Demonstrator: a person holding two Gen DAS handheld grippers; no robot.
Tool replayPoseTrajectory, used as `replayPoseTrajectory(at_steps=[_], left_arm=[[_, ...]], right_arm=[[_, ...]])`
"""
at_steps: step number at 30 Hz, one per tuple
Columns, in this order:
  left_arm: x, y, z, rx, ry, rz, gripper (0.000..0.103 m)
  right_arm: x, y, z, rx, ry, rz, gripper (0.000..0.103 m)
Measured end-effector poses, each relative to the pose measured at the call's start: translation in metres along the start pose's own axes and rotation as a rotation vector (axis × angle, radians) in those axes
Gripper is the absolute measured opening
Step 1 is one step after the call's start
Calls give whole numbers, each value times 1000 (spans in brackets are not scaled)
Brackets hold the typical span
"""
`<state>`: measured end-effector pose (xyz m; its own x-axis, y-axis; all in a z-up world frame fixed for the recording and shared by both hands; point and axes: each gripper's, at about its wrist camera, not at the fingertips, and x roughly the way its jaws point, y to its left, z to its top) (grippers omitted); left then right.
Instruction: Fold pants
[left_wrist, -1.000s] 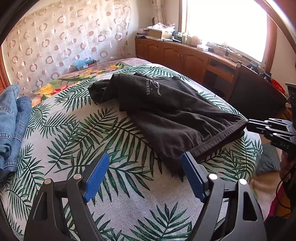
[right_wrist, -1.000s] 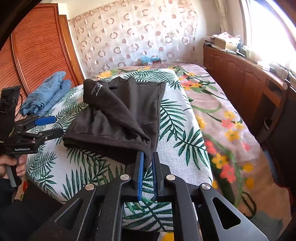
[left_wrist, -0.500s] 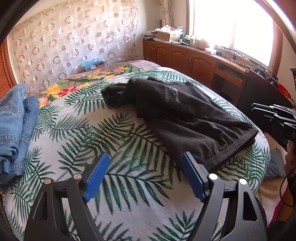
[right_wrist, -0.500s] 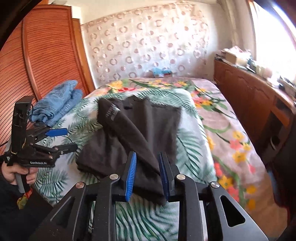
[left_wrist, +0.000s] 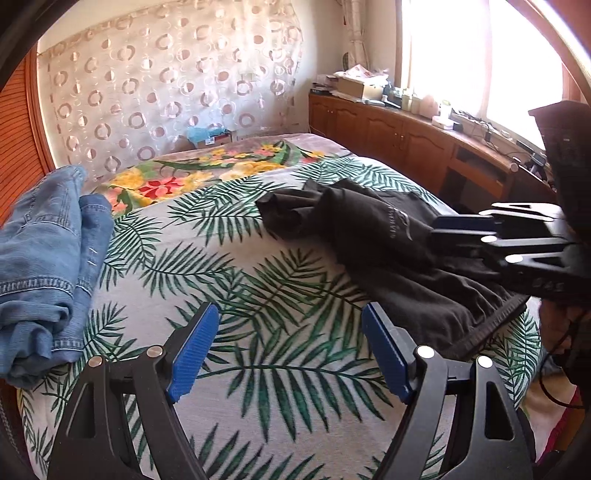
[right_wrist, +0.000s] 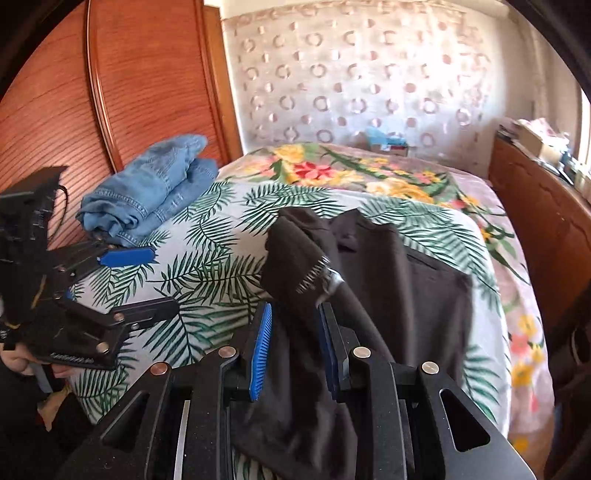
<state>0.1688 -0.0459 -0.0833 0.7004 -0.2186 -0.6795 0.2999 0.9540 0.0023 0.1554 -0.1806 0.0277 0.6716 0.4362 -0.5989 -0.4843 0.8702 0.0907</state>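
A: Where are the black pants (right_wrist: 373, 280) now?

B: Spread on the bed (left_wrist: 258, 295), reaching from its near edge toward the middle, one leg lying crumpled across the other. The waistband sits at the near edge.

A: And the grippers?

B: The left gripper (left_wrist: 288, 347) hovers over bare bedspread with its pads wide apart, holding nothing. The right gripper (right_wrist: 295, 343) has its pads parted, with cloth lying loose between them, not pinched.

A: So what makes the next step go well?

B: I'd judge the pants need flattening first. Each gripper should pinch the waistband near a corner, catching both layers, then pull evenly so the legs line up before any fold. A grip on one layer alone would likely drag it askew.

A: Any containers?

B: None on the bed. Only folded blue jeans (right_wrist: 147, 192) lie near its far left corner, and a small box (left_wrist: 210, 136) stands beyond the far edge; its contents are too small to tell.
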Motion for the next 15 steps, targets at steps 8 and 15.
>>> replayPoseTrajectory(at_steps=[8,15], left_arm=[[-1,8,-1,-16,-4,3,81],[1,10,-5,-25,1,1,81]], right_arm=[[52,-4,29,-46,107,-20,42],[75,1,36,-95,163,-60,42]])
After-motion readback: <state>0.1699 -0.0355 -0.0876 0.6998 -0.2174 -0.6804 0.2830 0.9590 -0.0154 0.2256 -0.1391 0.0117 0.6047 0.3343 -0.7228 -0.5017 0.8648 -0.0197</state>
